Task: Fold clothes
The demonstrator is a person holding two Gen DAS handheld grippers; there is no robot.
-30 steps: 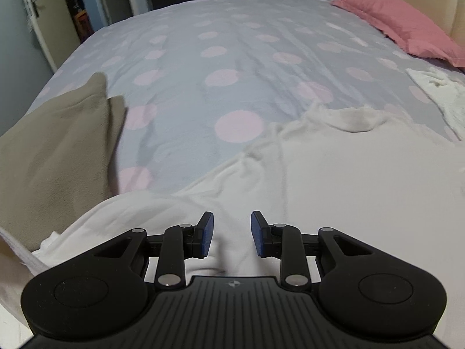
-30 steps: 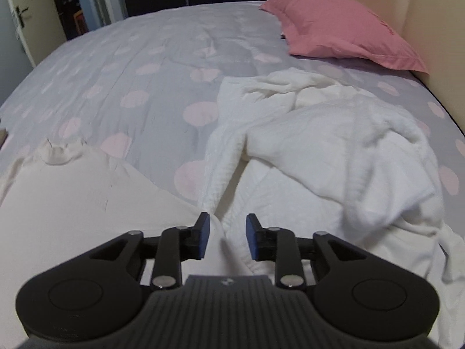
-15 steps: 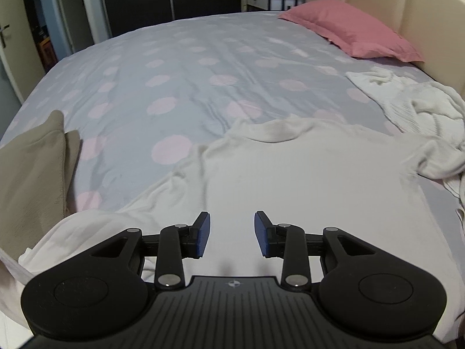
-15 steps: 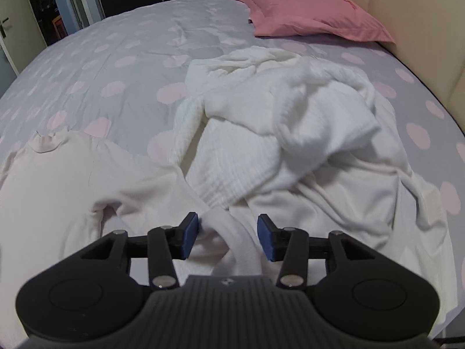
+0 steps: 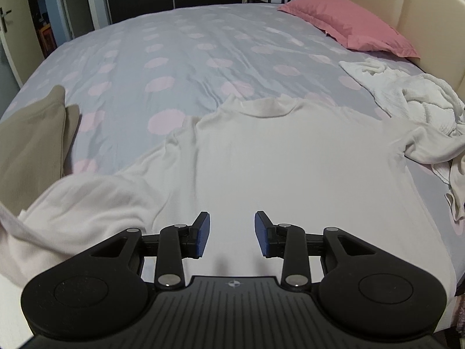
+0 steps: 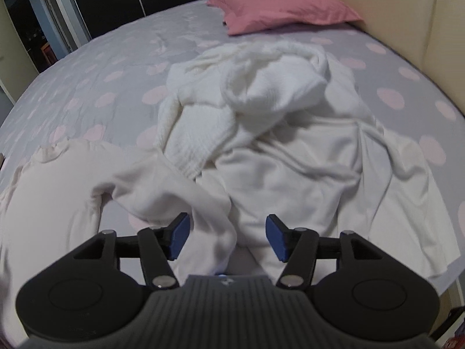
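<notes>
Right wrist: shirt sleeve (image 6: 215, 232) between parted fingers (image 6: 178, 237), pads apart.

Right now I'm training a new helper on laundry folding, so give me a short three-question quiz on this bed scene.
1. True or false: the cream long-sleeved top lies spread flat with its collar pointing away from the camera.
2. What colour is the pillow? A green, B pink, C black.
3. Which tool has a sleeve between its pads, untouched by them?

Key: 1 true. 2 B. 3 the right tool, whose jaws have just been opening; the left tool is open over the top, holding nothing.
</notes>
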